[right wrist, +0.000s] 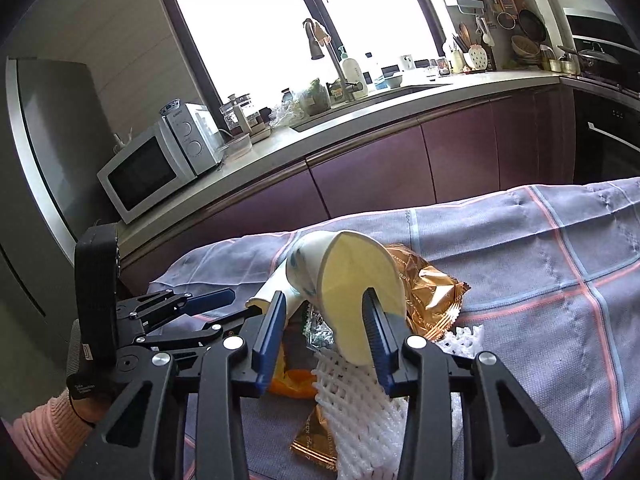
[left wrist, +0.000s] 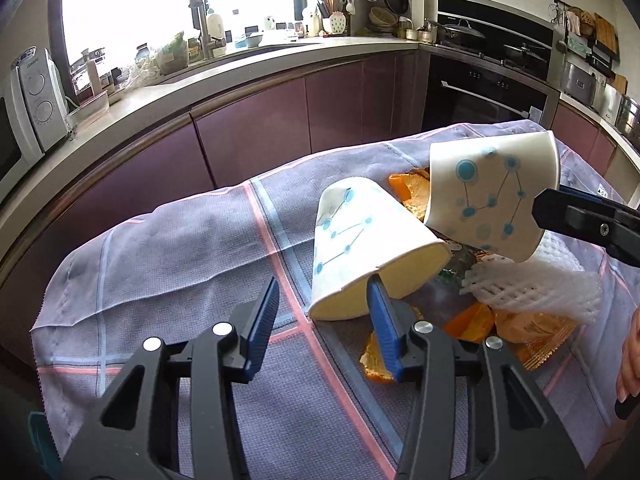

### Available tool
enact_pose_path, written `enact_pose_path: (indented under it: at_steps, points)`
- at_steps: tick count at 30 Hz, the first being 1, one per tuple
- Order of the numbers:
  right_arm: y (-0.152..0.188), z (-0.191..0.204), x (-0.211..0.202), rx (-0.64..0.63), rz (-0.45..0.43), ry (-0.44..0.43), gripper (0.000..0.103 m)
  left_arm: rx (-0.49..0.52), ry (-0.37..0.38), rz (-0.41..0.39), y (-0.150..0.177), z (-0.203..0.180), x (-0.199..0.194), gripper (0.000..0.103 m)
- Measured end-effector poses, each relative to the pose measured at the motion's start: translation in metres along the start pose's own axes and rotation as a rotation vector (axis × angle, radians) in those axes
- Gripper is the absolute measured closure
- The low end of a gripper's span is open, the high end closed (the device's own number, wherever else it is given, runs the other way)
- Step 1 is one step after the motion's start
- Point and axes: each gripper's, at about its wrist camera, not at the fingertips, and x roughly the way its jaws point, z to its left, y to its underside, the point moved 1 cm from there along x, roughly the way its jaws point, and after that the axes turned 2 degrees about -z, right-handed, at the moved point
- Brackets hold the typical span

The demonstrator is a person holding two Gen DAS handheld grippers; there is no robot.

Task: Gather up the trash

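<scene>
Two white paper cups with blue dot patterns are over a checked cloth (left wrist: 168, 264). My left gripper (left wrist: 326, 322) holds one cup (left wrist: 360, 236) by its rim, one finger inside the mouth. My right gripper (right wrist: 326, 340) holds the other cup (right wrist: 360, 280) the same way, lifted and tilted; it also shows in the left wrist view (left wrist: 492, 192). Beneath lie white foam netting (left wrist: 536, 288), orange peel (left wrist: 468, 322) and a gold wrapper (right wrist: 428, 292).
A kitchen counter (left wrist: 240, 68) with sink, tap and microwave (right wrist: 148, 168) runs behind the table. Purple cabinets (left wrist: 260, 128) and a black oven (left wrist: 484, 96) stand beyond. The cloth's left edge hangs over the table side.
</scene>
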Motion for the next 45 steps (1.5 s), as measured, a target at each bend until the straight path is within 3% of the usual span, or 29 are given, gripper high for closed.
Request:
enact_pose_path:
  at_steps: [9,15,21,36,45]
  points:
    - [0.001,0.0,0.003,0.006,0.002,-0.002,0.074,-0.017,0.019,0.012,-0.005,0.005,0.013,0.08]
    - [0.002,-0.001,0.004,0.004,0.011,-0.003,0.09,-0.004,0.006,-0.001,-0.004,0.002,0.012,0.093]
    - [0.002,-0.001,0.002,-0.007,-0.005,0.001,0.097,-0.001,-0.01,-0.029,-0.001,0.0,0.001,0.099]
    - [-0.008,0.015,-0.014,-0.026,-0.079,-0.032,0.101,-0.069,-0.056,-0.117,0.009,0.024,-0.05,0.099]
    - [-0.009,0.039,-0.023,-0.028,-0.085,-0.126,0.101,-0.128,-0.089,-0.189,0.024,0.052,-0.104,0.099]
